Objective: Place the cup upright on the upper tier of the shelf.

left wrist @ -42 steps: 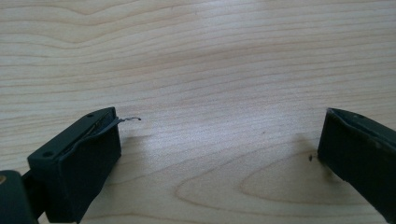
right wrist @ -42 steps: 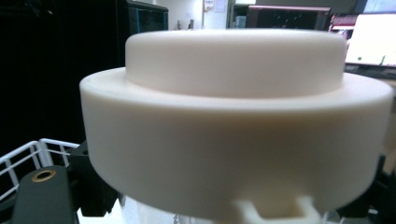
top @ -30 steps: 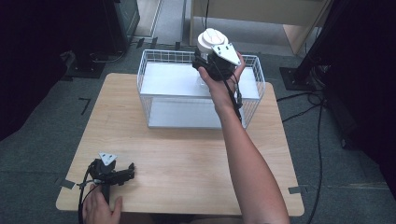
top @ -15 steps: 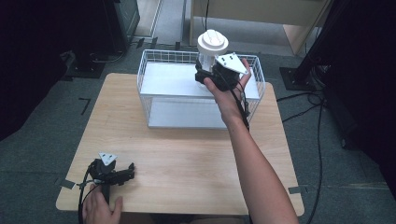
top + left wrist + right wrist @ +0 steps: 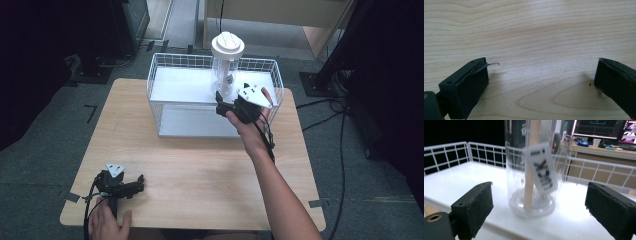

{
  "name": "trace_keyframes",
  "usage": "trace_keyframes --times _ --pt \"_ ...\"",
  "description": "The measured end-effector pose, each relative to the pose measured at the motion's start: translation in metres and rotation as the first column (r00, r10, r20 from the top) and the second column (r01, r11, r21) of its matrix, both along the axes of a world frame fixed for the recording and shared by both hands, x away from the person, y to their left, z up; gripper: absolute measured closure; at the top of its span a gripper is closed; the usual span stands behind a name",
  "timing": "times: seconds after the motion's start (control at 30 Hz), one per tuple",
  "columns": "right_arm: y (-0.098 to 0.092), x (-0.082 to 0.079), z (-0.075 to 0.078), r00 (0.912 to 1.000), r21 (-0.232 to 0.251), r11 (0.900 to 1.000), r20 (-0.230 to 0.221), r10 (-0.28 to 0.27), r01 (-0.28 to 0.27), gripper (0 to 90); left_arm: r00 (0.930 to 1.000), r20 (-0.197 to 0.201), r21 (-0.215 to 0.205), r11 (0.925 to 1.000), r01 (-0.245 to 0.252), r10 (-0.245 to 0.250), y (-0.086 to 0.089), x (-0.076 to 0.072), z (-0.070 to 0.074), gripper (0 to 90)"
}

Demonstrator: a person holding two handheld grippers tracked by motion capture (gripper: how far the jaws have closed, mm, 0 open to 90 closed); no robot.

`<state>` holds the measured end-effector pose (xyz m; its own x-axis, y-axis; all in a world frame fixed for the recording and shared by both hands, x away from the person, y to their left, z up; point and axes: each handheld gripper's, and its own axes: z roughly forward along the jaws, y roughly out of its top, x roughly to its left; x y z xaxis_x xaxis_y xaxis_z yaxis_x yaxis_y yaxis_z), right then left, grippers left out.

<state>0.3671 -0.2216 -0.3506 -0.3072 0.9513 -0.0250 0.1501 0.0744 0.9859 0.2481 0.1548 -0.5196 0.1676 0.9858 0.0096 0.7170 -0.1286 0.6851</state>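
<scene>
One clear jar (image 5: 226, 70) in one wire basket (image 5: 165, 80)

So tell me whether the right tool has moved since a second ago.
Yes. The right tool has drawn back toward the person and lower, from the wire basket's far rim to its near side, leaving the clear container standing inside.

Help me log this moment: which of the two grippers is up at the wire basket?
The right gripper: it is raised at the basket by the clear jar, jaws open. The left gripper rests on the table.
</scene>
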Motion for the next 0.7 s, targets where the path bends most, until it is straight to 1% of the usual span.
trace_keyframes --times 0.07,0.1,0.17,0.2,0.23,0.27,0.37,0.4,0.43,0.57,0.6,0.63,0.67,0.7 --pt "-0.003 -0.006 -0.006 1.0 -0.007 1.0 0.0 0.003 -0.003 8.1 1.0 0.0 0.001 1.0 0.0 0.0 0.0 0.0 0.0 0.0" --pt "-0.003 -0.006 -0.006 1.0 -0.007 1.0 0.0 0.003 -0.003 8.1 1.0 0.0 0.001 1.0 0.0 0.0 0.0 0.0 0.0 0.0" --pt "-0.006 -0.016 -0.015 0.9999 -0.007 1.0 -0.011 0.012 -0.012 8.3 1.0 0.0 0.002 1.0 0.0 0.0 0.0 0.0 0.0 0.0" --pt "-0.006 -0.016 -0.015 0.9999 -0.007 1.0 -0.011 0.012 -0.012 8.3 1.0 0.0 0.003 1.0 0.001 -0.001 0.0 0.0 0.0 0.0" --pt "-0.008 -0.022 -0.02 0.9998 -0.017 1.0 -0.013 0.017 -0.018 8.3 1.0 0.0 0.003 1.0 0.002 -0.002 0.0 0.0 0.0 0.0" --pt "-0.008 -0.025 -0.023 0.9998 -0.025 1.0 -0.012 0.017 -0.017 8.3 1.0 0.001 0.004 1.0 0.001 -0.001 0.0 0.0 0.0 0.0" --pt "-0.009 -0.033 -0.03 0.9996 -0.028 0.999 -0.02 0.021 -0.022 8.5 1.0 0.001 0.002 1.0 0.0 0.0 0.0 0.0 0.0 0.0" --pt "-0.009 -0.033 -0.03 0.9996 -0.028 0.999 -0.02 0.021 -0.022 8.5 1.0 0.001 0.002 1.0 0.0 0.0 0.0 0.0 0.0 0.0" --pt "-0.009 -0.038 -0.037 0.9993 -0.031 0.999 -0.022 0.031 -0.032 8.5 1.0 -0.001 0.004 1.0 0.002 -0.002 0.0 0.0 0.0 0.0" --pt "-0.008 -0.051 -0.051 0.9984 -0.04 0.998 -0.042 0.039 -0.041 8.5 1.0 0.0 0.002 1.0 0.0 0.0 0.0 0.0 0.0 0.0" --pt "-0.008 -0.051 -0.051 0.9984 -0.04 0.998 -0.042 0.039 -0.041 8.5 1.0 0.0 0.002 1.0 0.0 0.0 0.0 0.0 0.0 0.0" --pt "-0.007 -0.054 -0.054 0.998 -0.042 0.998 -0.045 0.043 -0.045 8.5 1.0 0.0 0.002 1.0 0.0 0.0 0.0 0.0 0.0 0.0" --pt "-0.007 -0.06 -0.061 0.9975 -0.048 0.998 -0.053 0.047 -0.049 8.5 1.0 0.0 0.002 1.0 0.0 0.0 0.0 0.0 0.0 0.0" --pt "-0.008 -0.063 -0.064 0.9973 -0.047 0.998 -0.055 0.049 -0.051 8.5 1.0 0.001 0.002 1.0 0.0 0.0 0.0 0.0 0.0 0.0"
